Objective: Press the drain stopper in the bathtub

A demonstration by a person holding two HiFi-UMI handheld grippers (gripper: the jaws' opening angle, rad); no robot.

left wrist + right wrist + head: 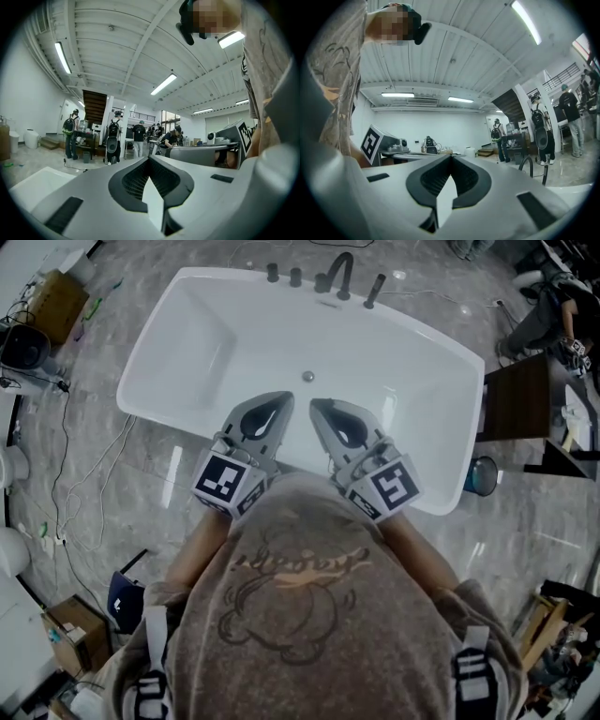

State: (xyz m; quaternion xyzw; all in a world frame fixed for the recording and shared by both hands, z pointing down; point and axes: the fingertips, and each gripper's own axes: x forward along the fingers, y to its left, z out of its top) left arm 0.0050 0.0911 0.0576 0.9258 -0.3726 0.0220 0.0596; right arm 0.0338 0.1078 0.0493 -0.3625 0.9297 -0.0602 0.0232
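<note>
This is a big open workshop hall rather than a home bathroom: the white bathtub (187,343) stands free on a polished stone floor (112,474), with loose cables (64,427) trailing at nine o'clock and cardboard boxes (58,298) at ten o'clock in the head view. The gripper views show a high ribbed ceiling (117,47) with strip lights (164,84), a staircase (95,107), and people (71,133) standing at equipment-laden workbenches (86,137).

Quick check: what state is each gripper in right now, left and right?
Left gripper: shut, jaws together, nothing between them.
Right gripper: shut, jaws together, nothing between them.
</note>
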